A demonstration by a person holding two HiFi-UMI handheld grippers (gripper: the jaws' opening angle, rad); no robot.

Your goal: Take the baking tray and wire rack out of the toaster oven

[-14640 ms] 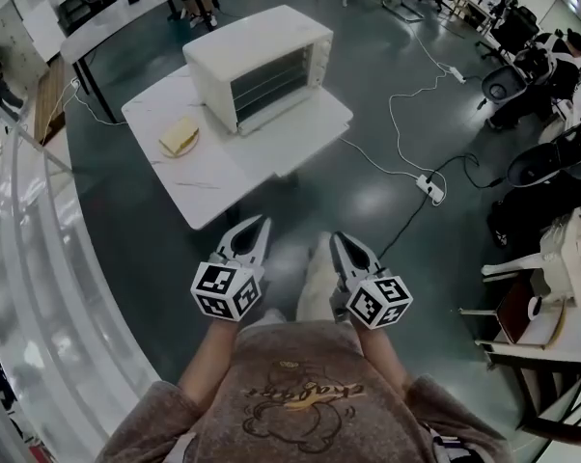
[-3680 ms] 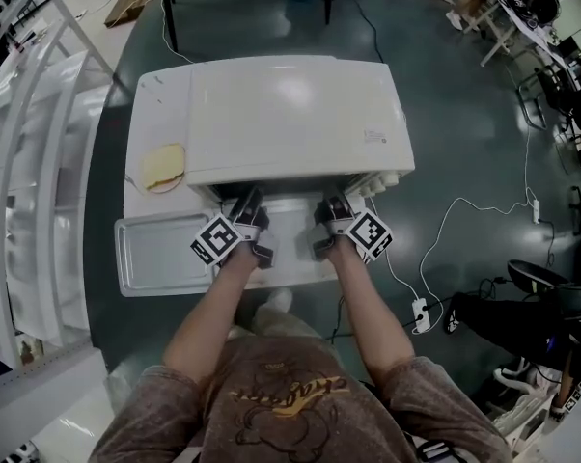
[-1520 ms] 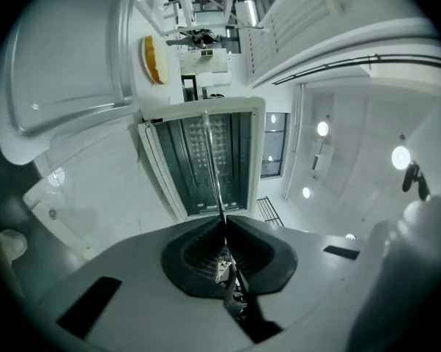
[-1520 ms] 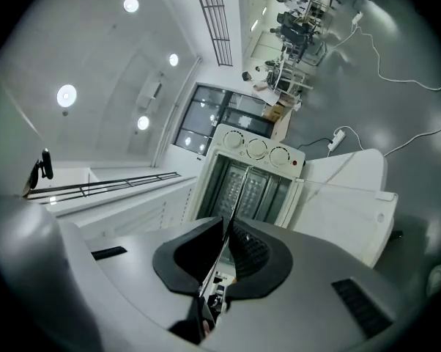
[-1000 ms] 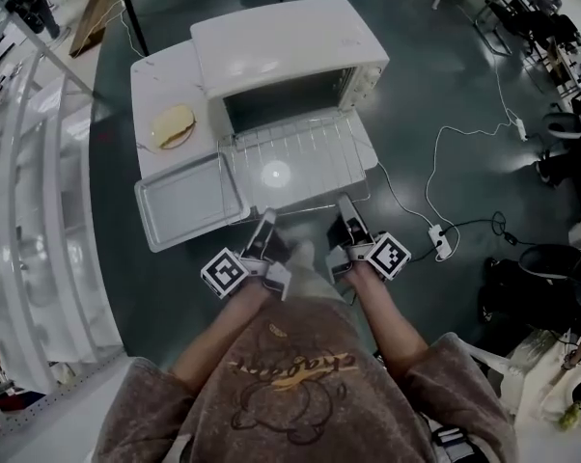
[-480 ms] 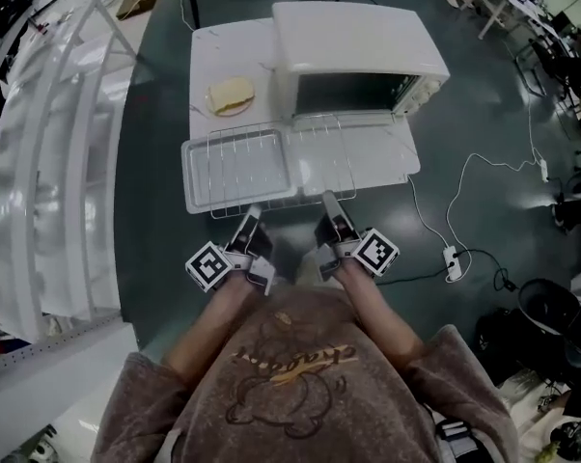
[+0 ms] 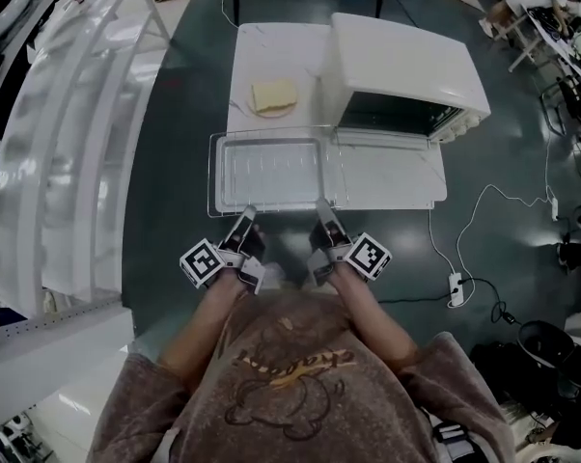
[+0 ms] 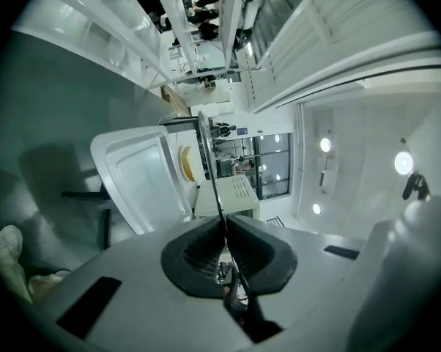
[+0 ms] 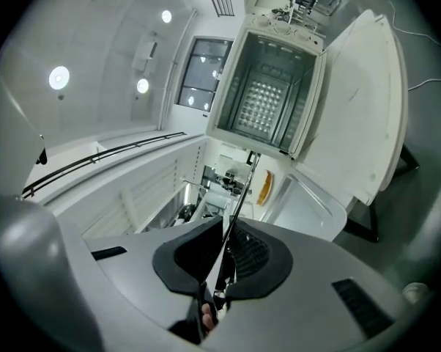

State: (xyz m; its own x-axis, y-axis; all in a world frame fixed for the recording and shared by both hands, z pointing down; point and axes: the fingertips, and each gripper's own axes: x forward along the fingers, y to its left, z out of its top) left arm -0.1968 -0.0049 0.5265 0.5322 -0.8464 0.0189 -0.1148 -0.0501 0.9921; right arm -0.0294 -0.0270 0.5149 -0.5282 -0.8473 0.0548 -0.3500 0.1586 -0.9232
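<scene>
The wire rack (image 7: 335, 174) hangs over the baking tray (image 7: 271, 172), which lies on the white table (image 7: 271, 56) left of the toaster oven (image 7: 406, 66). My left gripper (image 7: 247, 222) and right gripper (image 7: 321, 215) are both shut on the rack's near edge. In the left gripper view the rack (image 8: 209, 167) shows edge-on as a thin wire running out from between the pads of the left gripper (image 8: 222, 229). The right gripper (image 9: 226, 233) pinches the same wire rack (image 9: 241, 189), with the empty oven (image 9: 268, 94) beyond. Whether the rack touches the tray I cannot tell.
The oven door (image 7: 387, 167) lies folded down on the table's right half. A slice of toast on a plate (image 7: 274, 96) sits behind the tray. White railings (image 7: 69, 143) run along the left. A cable and power strip (image 7: 455, 287) lie on the floor at right.
Both grippers have carried the wire rack leftward, off the open oven door and over the baking tray. The oven now stands empty.
</scene>
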